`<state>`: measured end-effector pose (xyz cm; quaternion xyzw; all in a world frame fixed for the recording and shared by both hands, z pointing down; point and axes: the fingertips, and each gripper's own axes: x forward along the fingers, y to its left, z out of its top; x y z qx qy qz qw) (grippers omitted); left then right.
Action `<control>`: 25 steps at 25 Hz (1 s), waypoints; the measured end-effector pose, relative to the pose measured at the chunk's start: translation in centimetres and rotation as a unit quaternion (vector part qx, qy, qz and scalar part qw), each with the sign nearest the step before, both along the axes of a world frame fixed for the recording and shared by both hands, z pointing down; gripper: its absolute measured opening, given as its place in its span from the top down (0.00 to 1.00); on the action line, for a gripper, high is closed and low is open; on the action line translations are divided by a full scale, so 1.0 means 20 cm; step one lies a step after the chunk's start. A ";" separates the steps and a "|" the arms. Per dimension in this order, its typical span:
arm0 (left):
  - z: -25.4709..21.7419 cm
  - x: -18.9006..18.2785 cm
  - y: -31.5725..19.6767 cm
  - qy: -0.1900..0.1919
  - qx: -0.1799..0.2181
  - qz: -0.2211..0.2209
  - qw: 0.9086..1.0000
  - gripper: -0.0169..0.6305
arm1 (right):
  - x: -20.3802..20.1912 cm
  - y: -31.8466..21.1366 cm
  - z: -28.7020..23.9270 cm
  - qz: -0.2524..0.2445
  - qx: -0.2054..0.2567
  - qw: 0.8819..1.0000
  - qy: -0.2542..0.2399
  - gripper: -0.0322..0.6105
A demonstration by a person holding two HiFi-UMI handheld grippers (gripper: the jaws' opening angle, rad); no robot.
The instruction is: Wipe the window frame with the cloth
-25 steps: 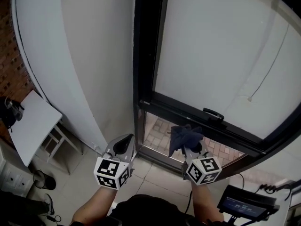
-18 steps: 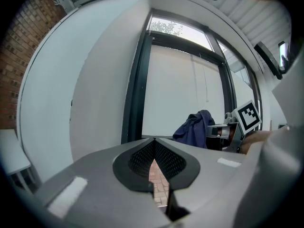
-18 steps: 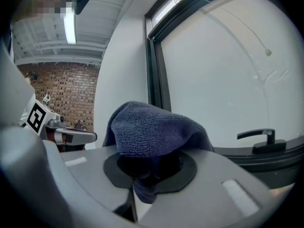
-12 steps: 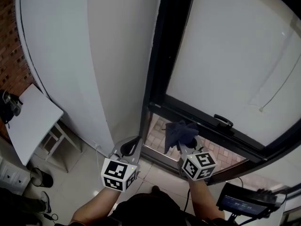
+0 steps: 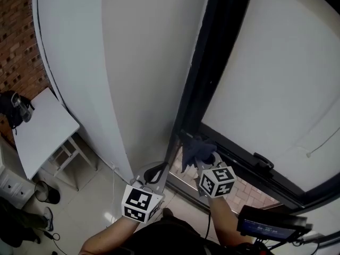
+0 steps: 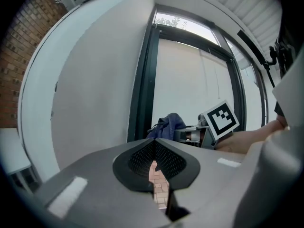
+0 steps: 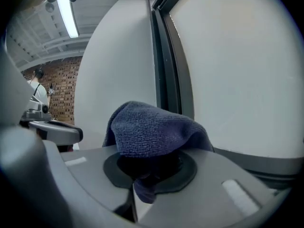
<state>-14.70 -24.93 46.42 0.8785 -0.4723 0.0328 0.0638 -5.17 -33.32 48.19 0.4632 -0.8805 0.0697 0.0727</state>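
Blue cloth (image 5: 196,149) clamped in right gripper (image 5: 204,162), beside window frame (image 5: 209,84) corner

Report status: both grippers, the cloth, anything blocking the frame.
Right gripper shut on blue cloth, by lower corner of window frame. Left gripper shut, empty. Nothing seen blocking.

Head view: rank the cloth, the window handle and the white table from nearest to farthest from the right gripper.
1. The cloth: clamped in the right gripper, at the frame's lower corner.
2. The window handle: to the right, on the bottom rail.
3. The white table: far left, beyond the wall.
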 end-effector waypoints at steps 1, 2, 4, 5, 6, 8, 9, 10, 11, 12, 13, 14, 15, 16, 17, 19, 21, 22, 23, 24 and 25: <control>0.00 0.00 -0.02 -0.001 -0.001 -0.002 1.000 0.98 | -0.03 -0.04 0.02 -0.008 -0.004 1.000 0.005 0.87; 0.01 0.01 -0.03 -0.002 -0.002 -0.003 1.000 0.98 | -0.05 -0.08 0.05 -0.015 -0.008 1.000 0.011 0.87; 0.02 0.03 -0.06 -0.006 -0.003 -0.001 1.000 0.98 | -0.08 -0.14 0.09 -0.023 -0.014 0.999 0.019 0.87; 0.03 0.04 -0.07 -0.007 -0.004 0.000 1.000 0.98 | -0.09 -0.18 0.11 -0.026 -0.017 0.999 0.021 0.87; 0.03 0.05 -0.08 -0.008 -0.005 0.000 1.000 0.98 | -0.10 -0.21 0.13 -0.028 -0.020 0.999 0.023 0.87; 0.05 0.07 -0.10 -0.008 -0.004 0.002 1.000 0.98 | -0.12 -0.26 0.16 -0.033 -0.024 0.999 0.029 0.87; 0.05 0.07 -0.11 -0.008 -0.003 0.004 1.000 0.98 | -0.13 -0.28 0.17 -0.034 -0.026 0.999 0.032 0.87; 0.06 0.08 -0.12 -0.009 -0.002 0.004 1.000 0.98 | -0.14 -0.30 0.18 -0.034 -0.026 0.999 0.034 0.87; 0.07 0.08 -0.13 -0.011 -0.003 0.002 1.000 0.98 | -0.14 -0.32 0.19 -0.032 -0.026 0.999 0.034 0.87; 0.08 0.08 -0.14 -0.013 -0.005 -0.001 1.000 0.98 | -0.14 -0.34 0.19 -0.030 -0.027 0.999 0.034 0.87; 0.08 0.08 -0.15 -0.014 -0.008 -0.005 1.000 0.98 | -0.13 -0.36 0.19 -0.027 -0.027 0.999 0.034 0.87; 0.09 0.07 -0.17 -0.016 -0.010 -0.009 1.000 0.98 | -0.12 -0.38 0.18 -0.024 -0.026 0.999 0.033 0.87; 0.09 0.07 -0.18 -0.016 -0.011 -0.012 1.000 0.98 | -0.11 -0.39 0.18 -0.022 -0.025 0.999 0.033 0.87; 0.09 0.07 -0.18 -0.016 -0.012 -0.014 1.000 0.98 | -0.10 -0.40 0.17 -0.021 -0.023 0.999 0.033 0.87; 0.09 0.07 -0.19 -0.016 -0.011 -0.014 1.000 0.98 | -0.10 -0.40 0.16 -0.022 -0.021 0.999 0.033 0.87; 0.08 0.08 -0.20 -0.017 -0.009 -0.013 1.000 0.98 | -0.10 -0.41 0.14 -0.025 -0.018 0.999 0.033 0.87; 0.08 0.09 -0.21 -0.018 -0.007 -0.013 1.000 0.98 | -0.10 -0.41 0.13 -0.026 -0.018 0.999 0.030 0.87; 0.08 0.10 -0.22 -0.018 -0.007 -0.012 1.000 0.98 | -0.10 -0.41 0.13 -0.026 -0.017 0.999 0.028 0.87; 0.08 0.10 -0.22 -0.019 -0.007 -0.011 1.000 0.98 | -0.10 -0.41 0.12 -0.026 -0.015 0.999 0.027 0.87; 0.07 0.10 -0.23 -0.019 -0.006 -0.010 1.000 0.98 | -0.10 -0.41 0.10 -0.026 -0.012 0.999 0.025 0.87; 0.06 0.11 -0.23 -0.019 -0.004 -0.008 1.000 0.98 | -0.10 -0.41 0.07 -0.027 -0.008 0.999 0.024 0.87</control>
